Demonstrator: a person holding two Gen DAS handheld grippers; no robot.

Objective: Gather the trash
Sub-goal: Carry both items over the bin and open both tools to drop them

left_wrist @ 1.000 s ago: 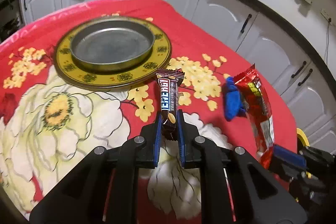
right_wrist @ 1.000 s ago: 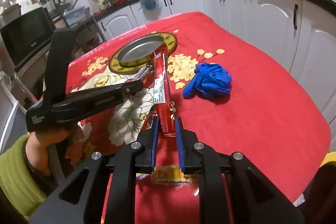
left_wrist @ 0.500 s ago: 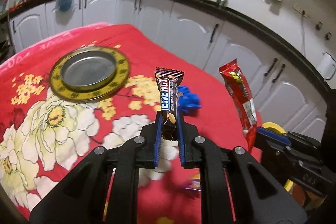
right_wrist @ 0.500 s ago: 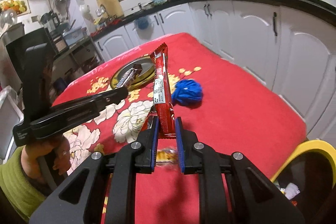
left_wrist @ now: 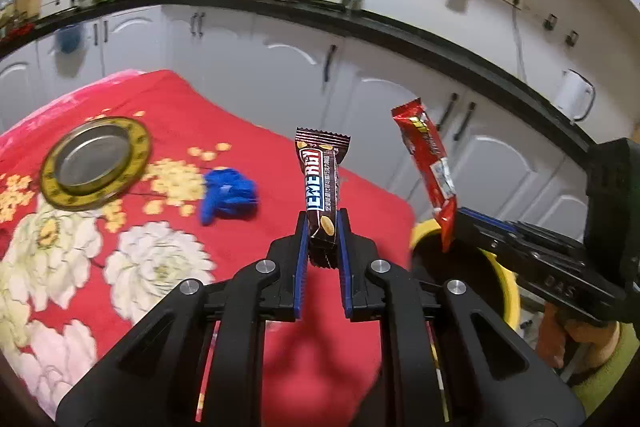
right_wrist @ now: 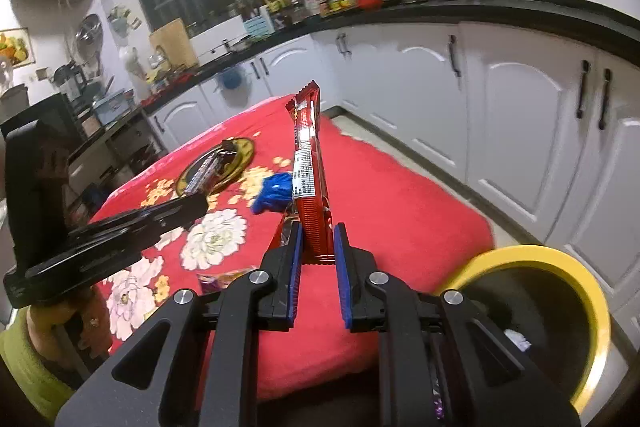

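Left wrist view: the left gripper (left_wrist: 323, 227) is clamped on the lower end of a brown candy bar wrapper (left_wrist: 321, 187), which stands upright between the blue pads, most of its length rising above the fingertips. Behind it lies the table with its red floral cloth (left_wrist: 132, 267). A crumpled blue glove (left_wrist: 228, 195) rests on the cloth to the left of the wrapper, and farther left sits a round metal tray with a yellow rim (left_wrist: 94, 163). At the right, the right gripper (left_wrist: 456, 223) pinches the bottom end of a red snack wrapper (left_wrist: 430, 167), which points up and leans left. That end hangs over the yellow-rimmed bin (left_wrist: 504, 279) just off the table's right edge.

Right wrist view: the right gripper (right_wrist: 316, 239) has its jaws closed on the red snack wrapper (right_wrist: 310, 179), gripped at its lower end and standing nearly upright between the pads. The yellow-rimmed bin (right_wrist: 560, 259) is near, low on the right, beside the cloth's (right_wrist: 400, 211) edge. On the left, the left gripper (right_wrist: 196, 205), held by a hand (right_wrist: 86, 327) with a green sleeve, carries the candy bar wrapper (right_wrist: 208, 167) above the table. The blue glove (right_wrist: 276, 191) lies on the cloth just behind the red wrapper, with the tray (right_wrist: 236, 163) farther off.
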